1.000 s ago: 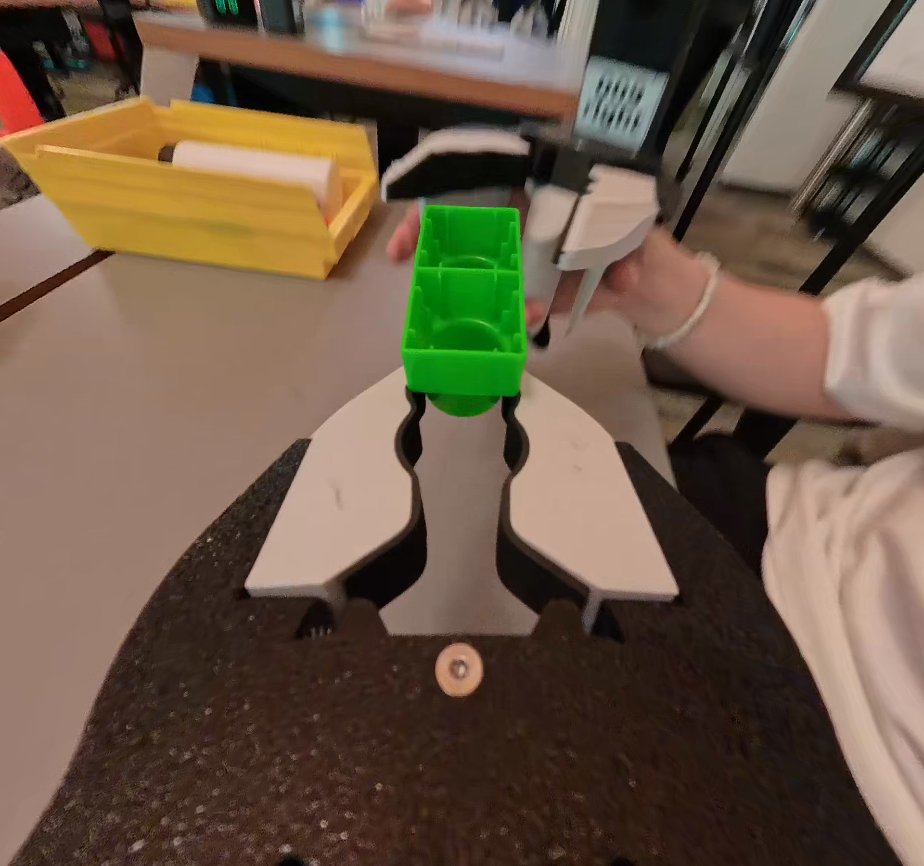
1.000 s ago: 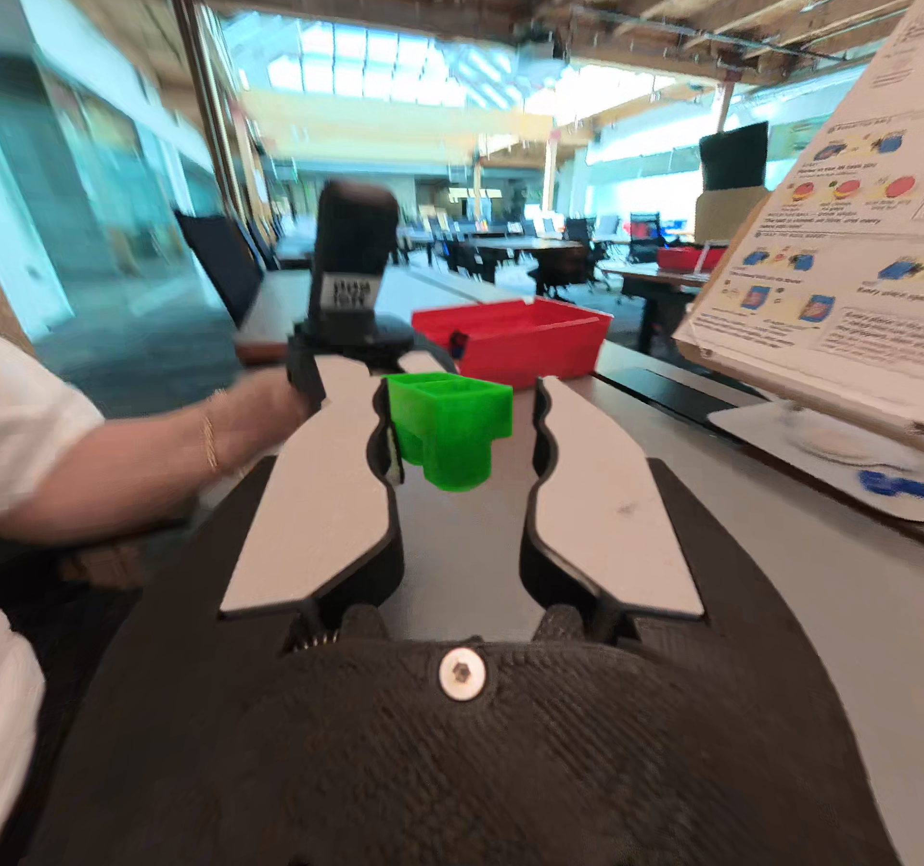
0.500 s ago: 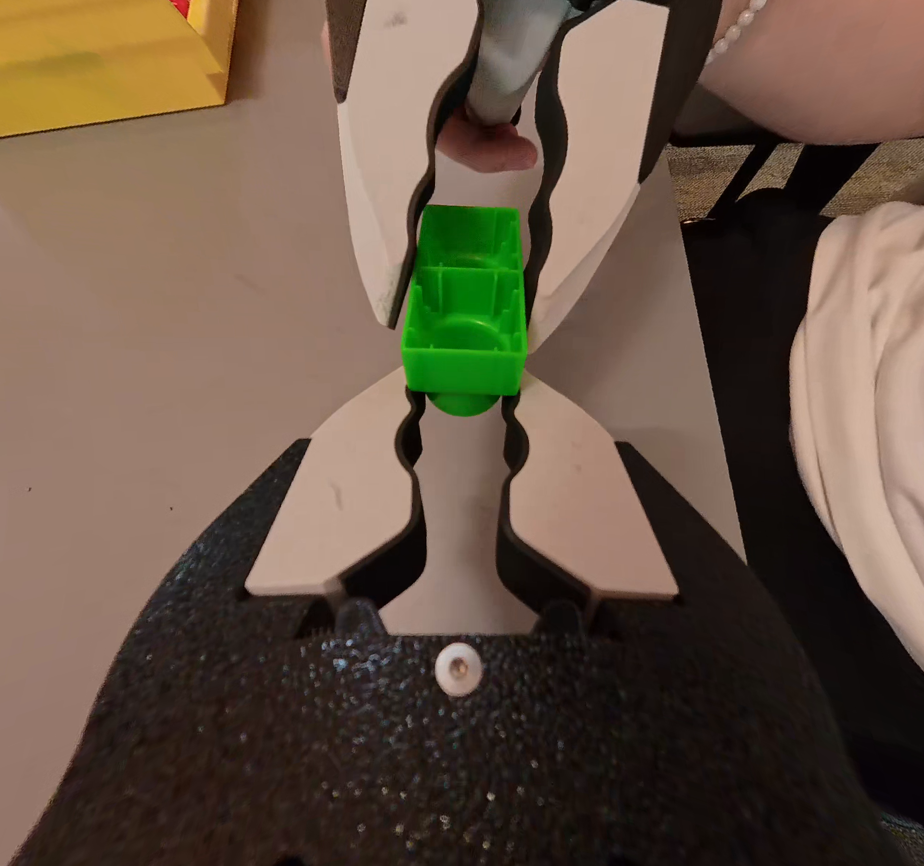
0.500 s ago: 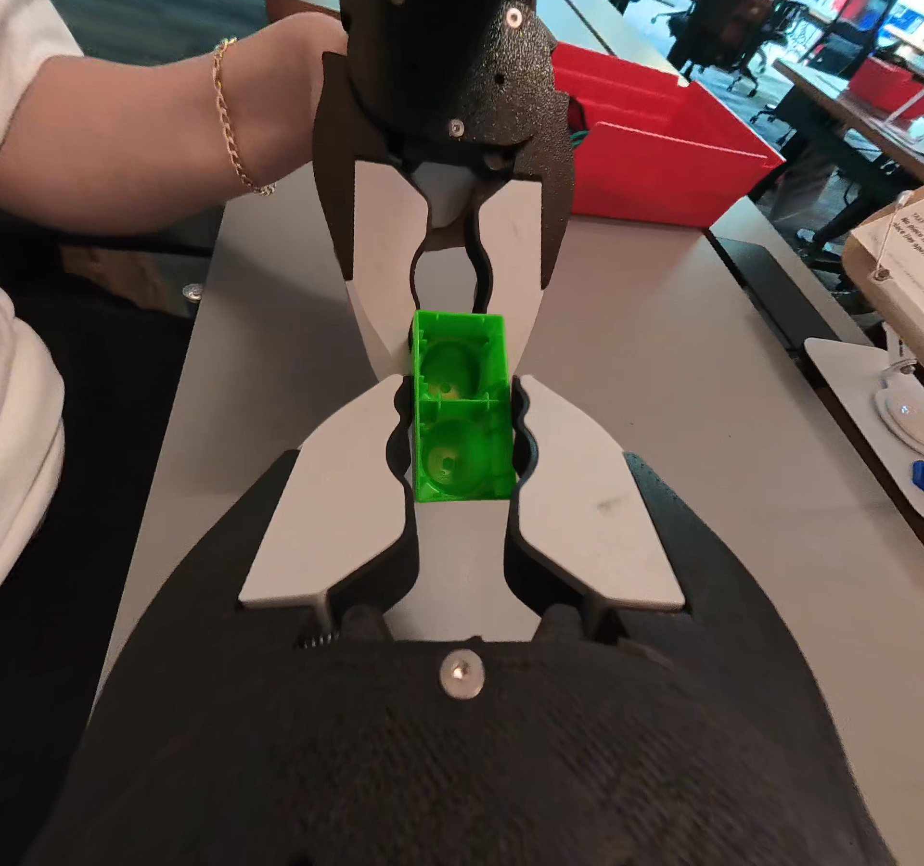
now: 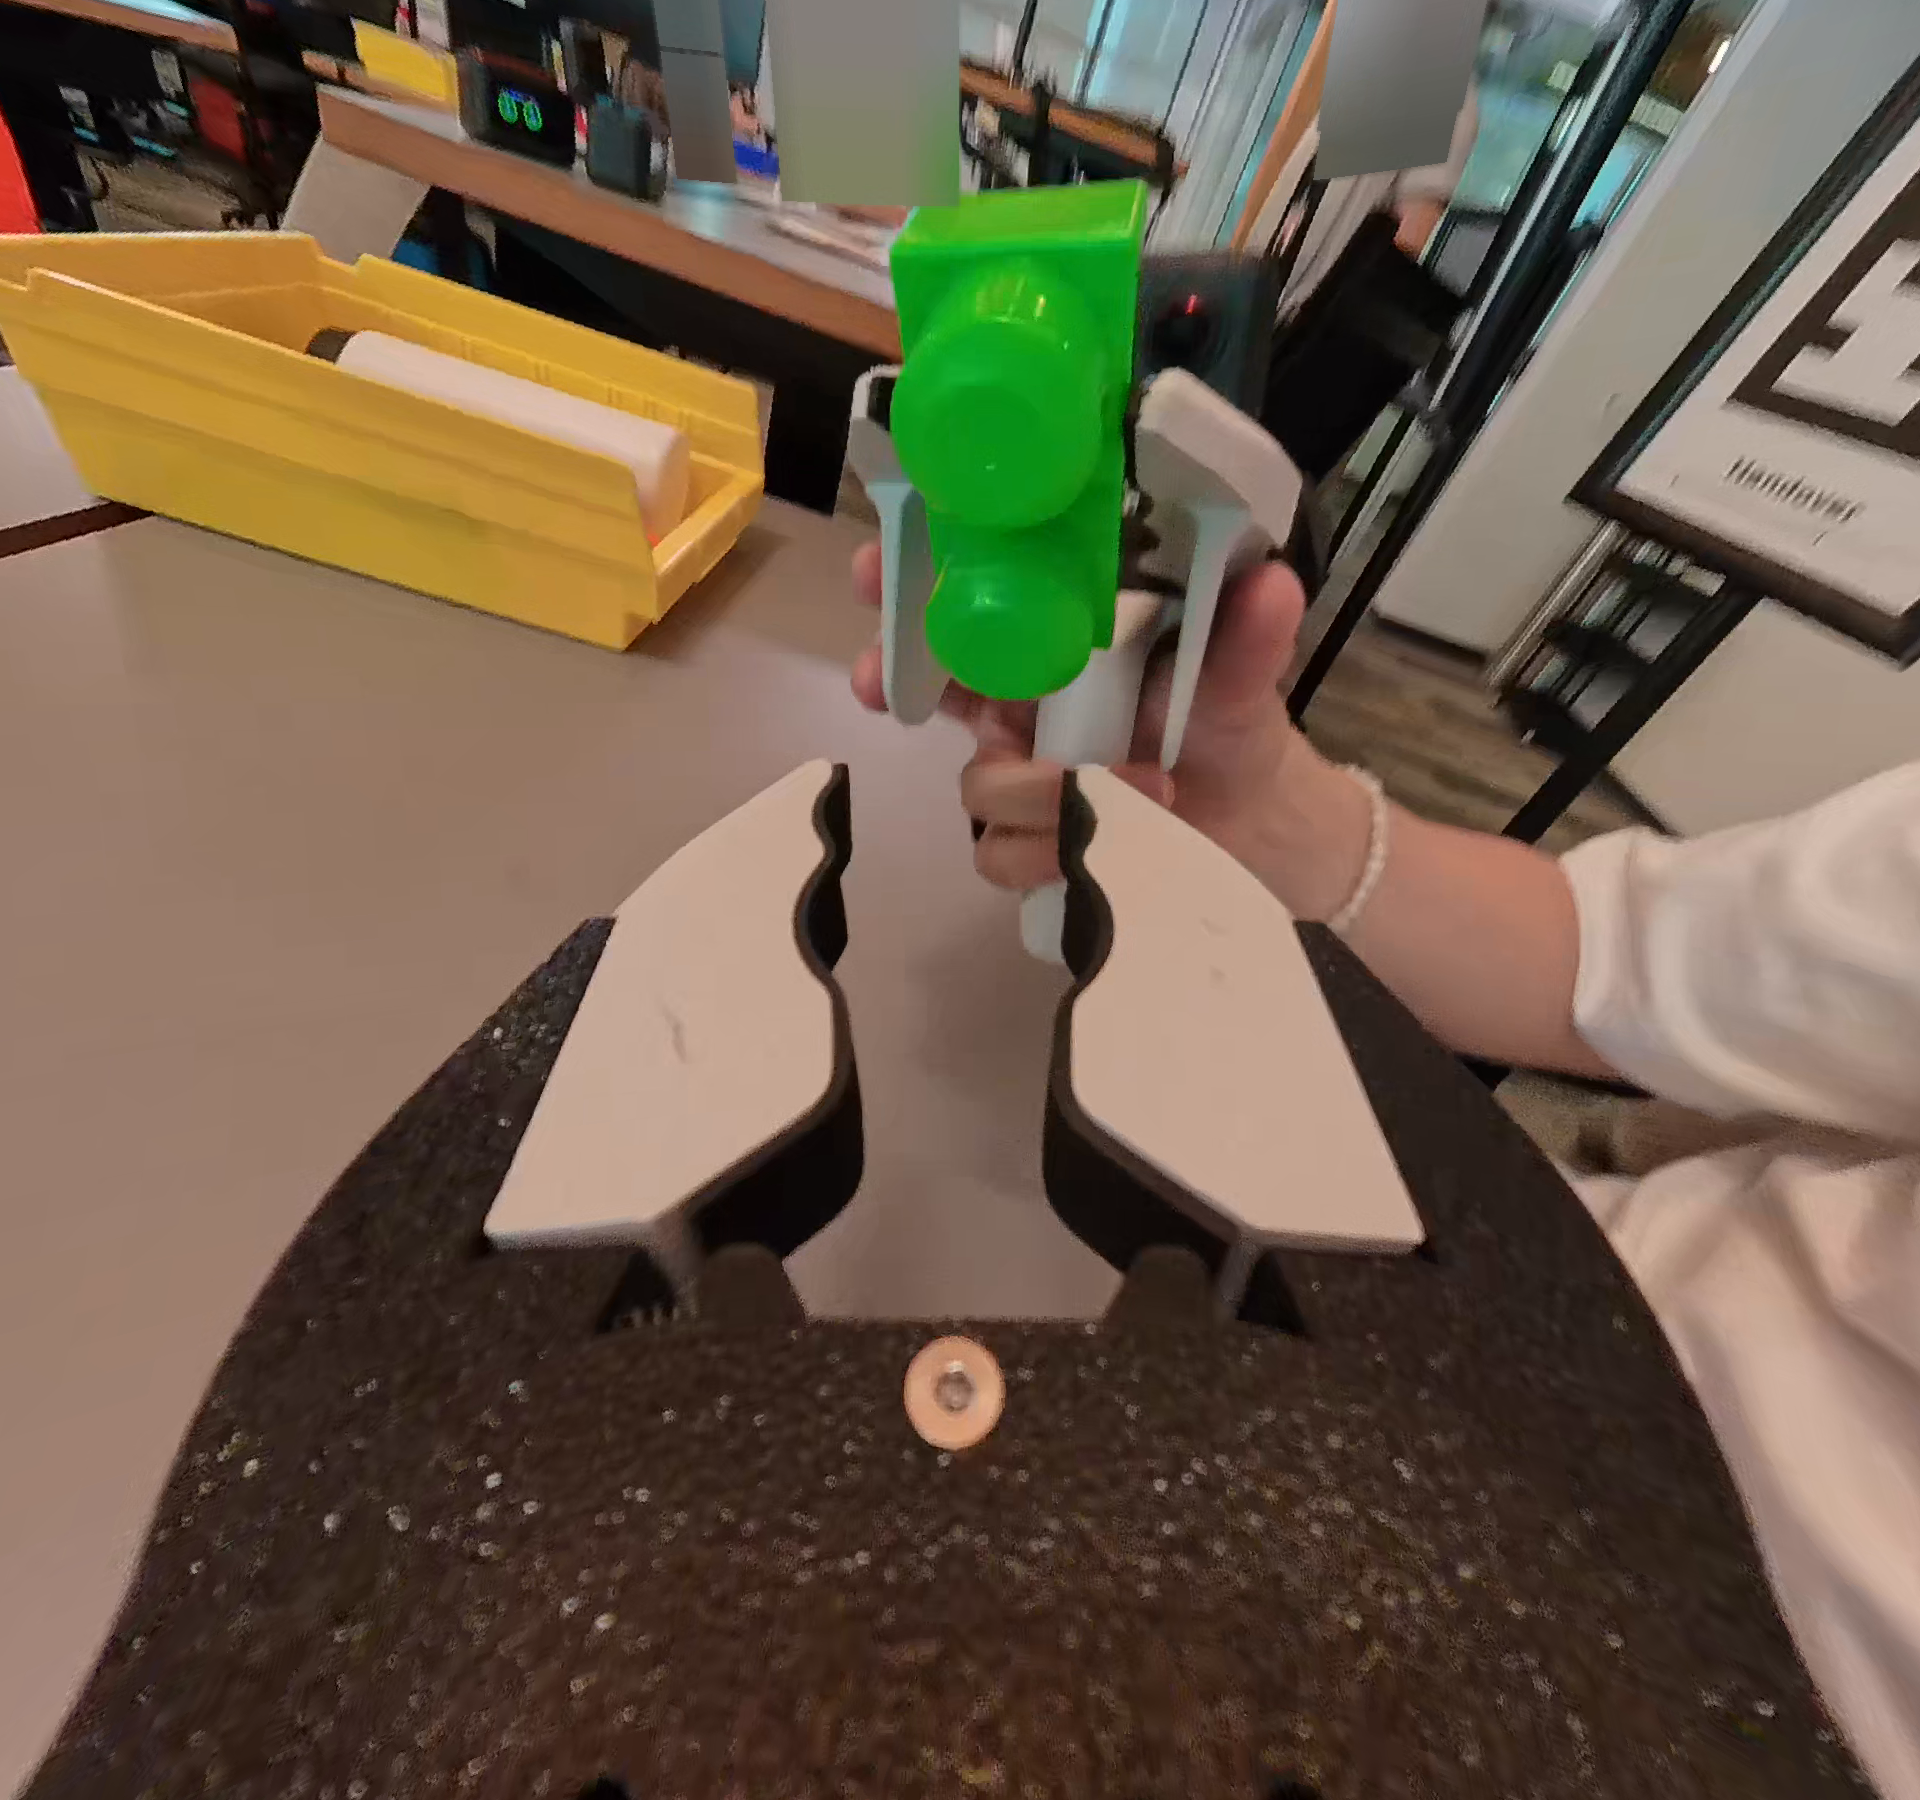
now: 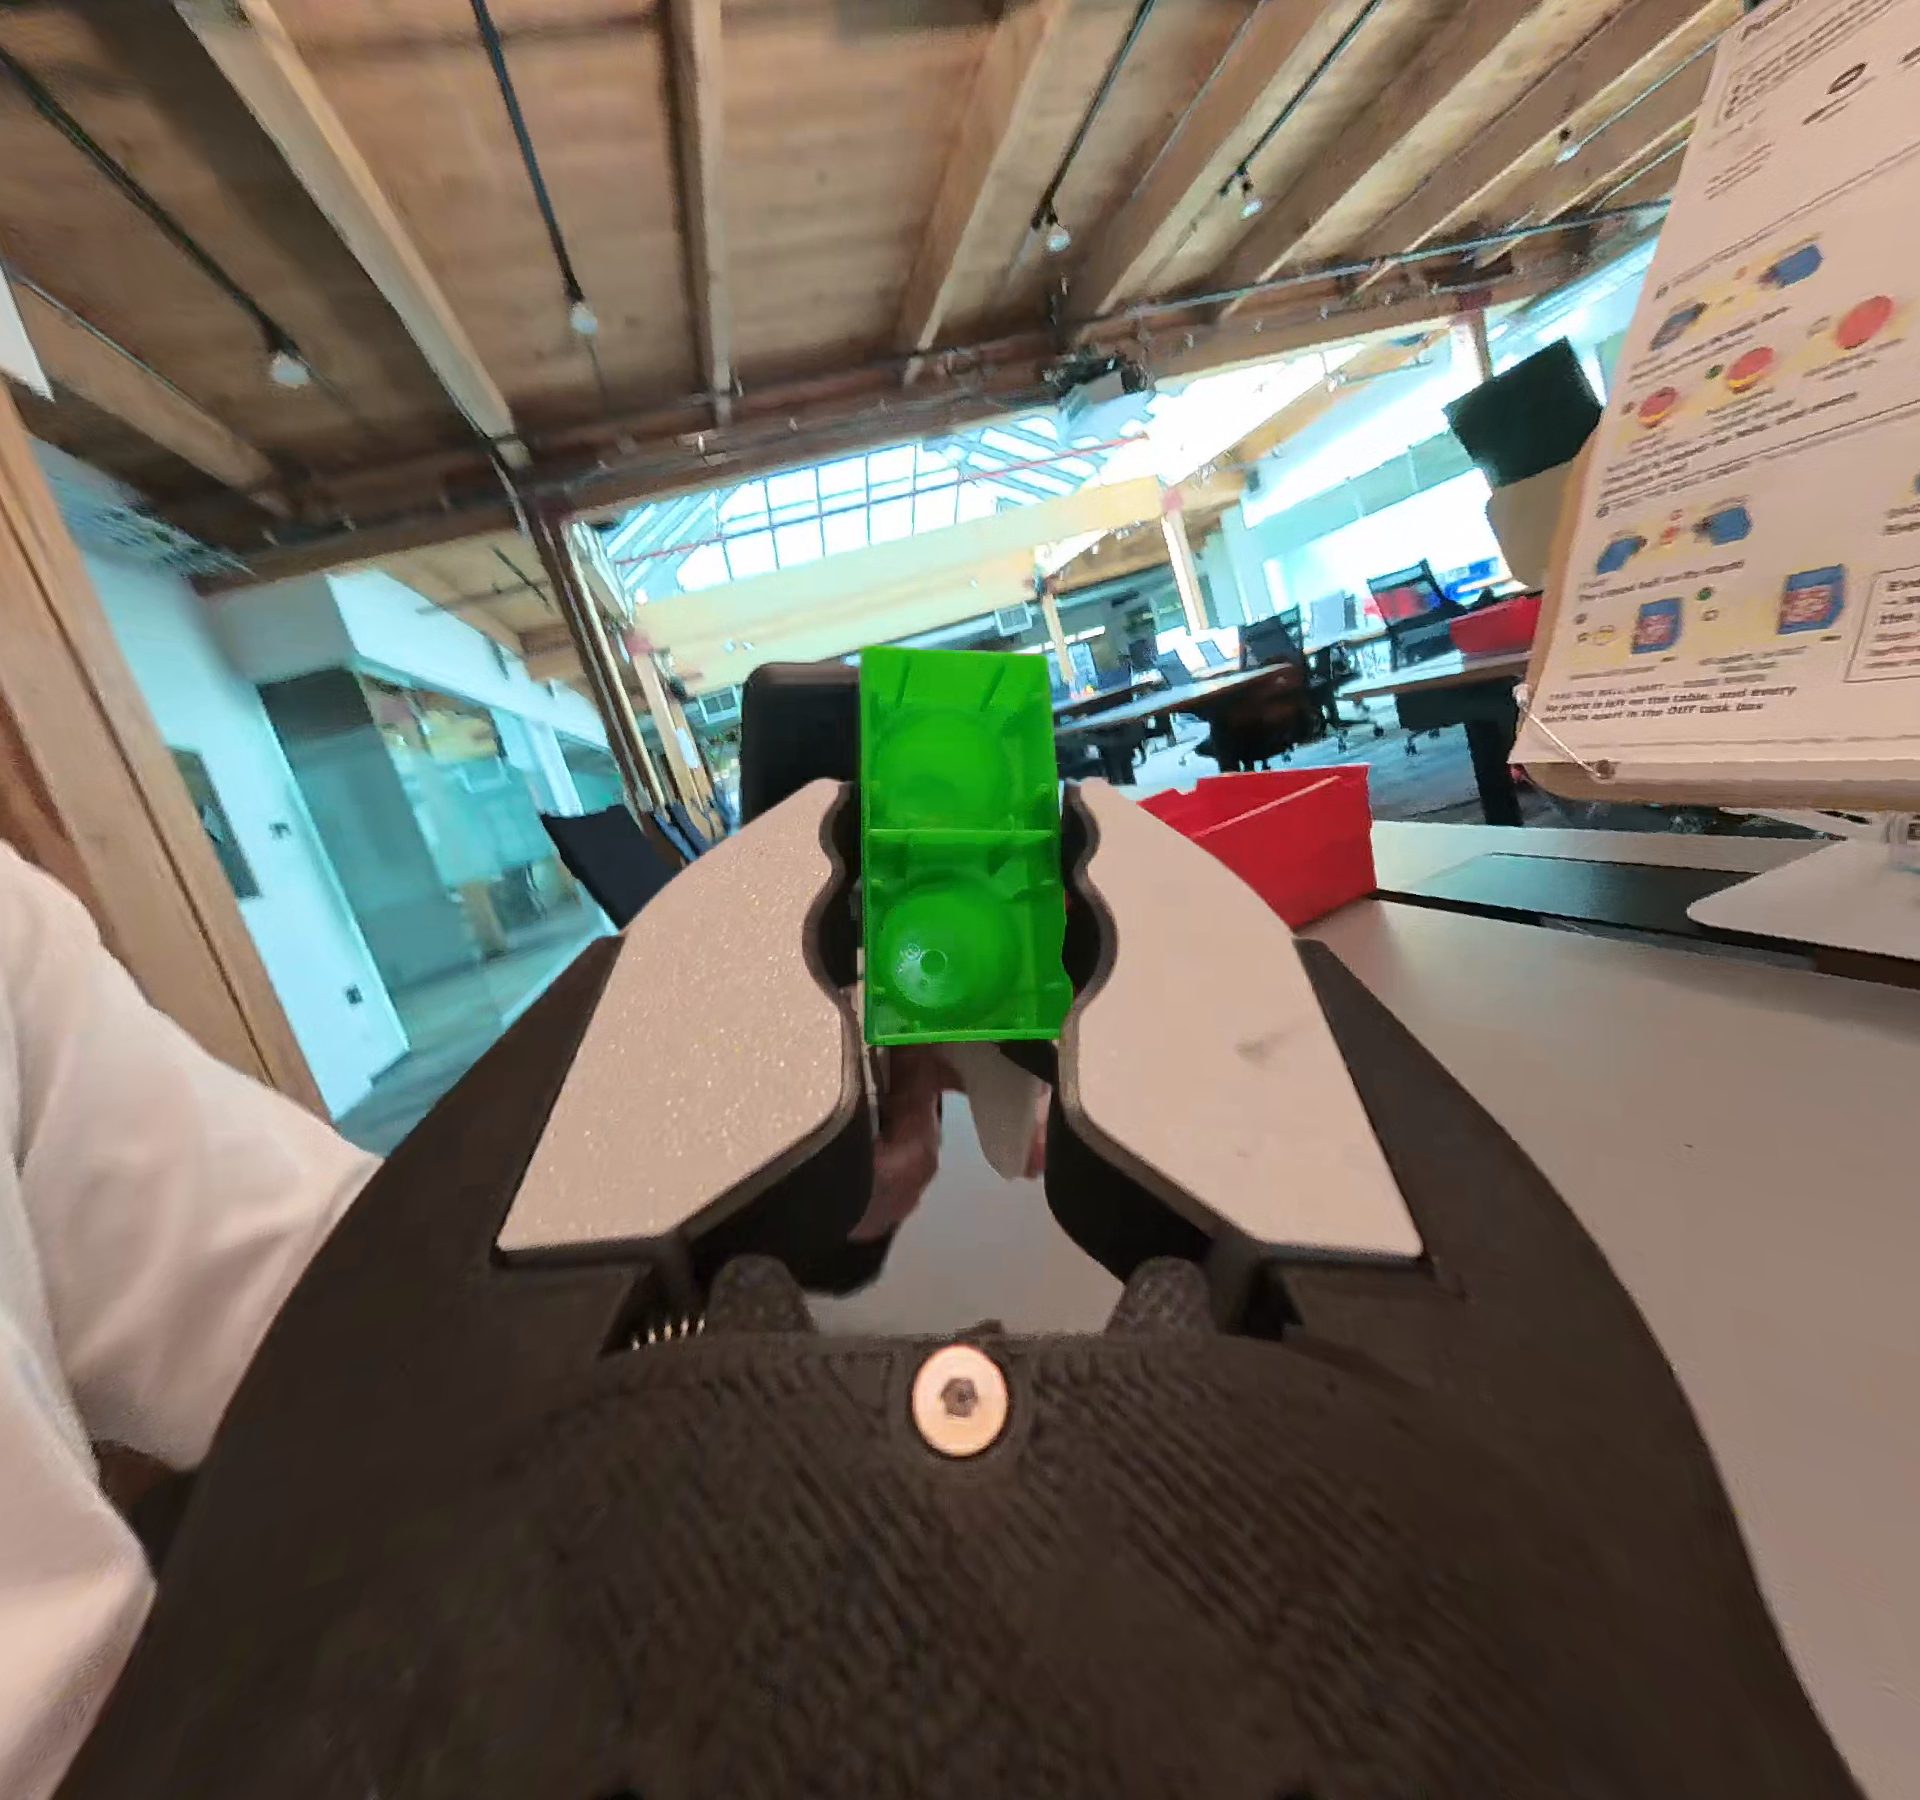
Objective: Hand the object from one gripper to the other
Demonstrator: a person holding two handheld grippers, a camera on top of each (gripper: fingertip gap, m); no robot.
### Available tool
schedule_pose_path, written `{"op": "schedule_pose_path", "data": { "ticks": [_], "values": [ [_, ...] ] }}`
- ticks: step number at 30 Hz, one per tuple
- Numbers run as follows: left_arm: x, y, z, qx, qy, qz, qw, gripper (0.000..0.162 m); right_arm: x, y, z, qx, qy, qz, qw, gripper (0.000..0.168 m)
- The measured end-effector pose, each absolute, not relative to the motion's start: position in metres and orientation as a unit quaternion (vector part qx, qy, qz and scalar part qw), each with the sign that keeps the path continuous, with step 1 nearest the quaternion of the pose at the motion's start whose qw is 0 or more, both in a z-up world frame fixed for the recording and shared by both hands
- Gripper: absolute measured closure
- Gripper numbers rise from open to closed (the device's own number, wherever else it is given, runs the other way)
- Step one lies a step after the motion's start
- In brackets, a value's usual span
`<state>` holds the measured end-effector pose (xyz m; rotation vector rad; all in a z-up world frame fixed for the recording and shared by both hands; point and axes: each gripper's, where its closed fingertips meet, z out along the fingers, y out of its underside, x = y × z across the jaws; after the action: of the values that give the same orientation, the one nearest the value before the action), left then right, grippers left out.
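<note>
The hand-over looks done: the bright green plastic two-stud building block (image 6: 961, 867) sits pinched between the fingers of the right gripper (image 6: 961, 841), at centre frame. The left gripper (image 5: 951, 815) is spread and empty, lower centre, pointing level over the grey worktop (image 5: 312, 763). Little seems left.

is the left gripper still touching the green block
Apart. In the left wrist view the left gripper is open with bare table between its fingers, and the green block sits farther off, clamped in the right gripper.
</note>
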<state>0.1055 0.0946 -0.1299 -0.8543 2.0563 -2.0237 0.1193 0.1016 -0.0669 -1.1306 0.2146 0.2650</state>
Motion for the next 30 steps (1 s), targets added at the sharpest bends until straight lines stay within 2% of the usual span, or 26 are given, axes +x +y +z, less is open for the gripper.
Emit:
{"op": "schedule_pose_path", "data": {
  "ticks": [4, 6, 13, 16, 20, 23, 24, 25, 27, 30],
  "values": [
    [0.106, 0.089, -0.119, -0.292, 0.634, -0.716, 0.029, 0.124, 0.121, 0.106, -0.072, -0.525, 0.117, 0.139, 0.831, 0.132],
    [0.106, 0.088, -0.115, -0.293, 0.616, -0.731, 0.023, 0.132, 0.119, 0.11, -0.077, -0.533, 0.115, 0.141, 0.826, 0.132],
    [0.106, 0.096, -0.121, -0.279, 0.66, -0.694, 0.063, 0.134, 0.115, 0.111, -0.083, -0.576, 0.093, 0.141, 0.8, 0.13],
    [0.099, 0.108, -0.144, -0.272, 0.742, -0.608, 0.076, 0.134, 0.104, 0.108, -0.093, -0.647, 0.014, 0.066, 0.76, 0.115],
    [0.078, 0.121, -0.168, -0.213, 0.835, -0.499, 0.098, 0.134, 0.09, 0.111, -0.127, -0.756, -0.088, -0.041, 0.648, 0.102],
    [0.069, 0.12, -0.179, -0.187, 0.867, -0.452, 0.097, 0.134, 0.076, 0.12, -0.141, -0.771, -0.118, -0.029, 0.625, 0.106],
    [0.068, 0.12, -0.183, -0.181, 0.873, -0.442, 0.1, 0.134, 0.073, 0.122, -0.145, -0.774, -0.122, -0.026, 0.621, 0.114],
    [0.069, 0.12, -0.186, -0.18, 0.879, -0.429, 0.105, 0.134, 0.072, 0.124, -0.15, -0.779, -0.13, -0.024, 0.613, 0.129],
    [0.074, 0.124, -0.189, -0.185, 0.882, -0.415, 0.125, 0.134, 0.077, 0.125, -0.156, -0.79, -0.132, -0.039, 0.598, 0.13],
    [0.083, 0.122, -0.173, -0.194, 0.851, -0.465, 0.148, 0.134, 0.084, 0.123, -0.14, -0.759, -0.119, -0.052, 0.638, 0.13]
  ]
}}
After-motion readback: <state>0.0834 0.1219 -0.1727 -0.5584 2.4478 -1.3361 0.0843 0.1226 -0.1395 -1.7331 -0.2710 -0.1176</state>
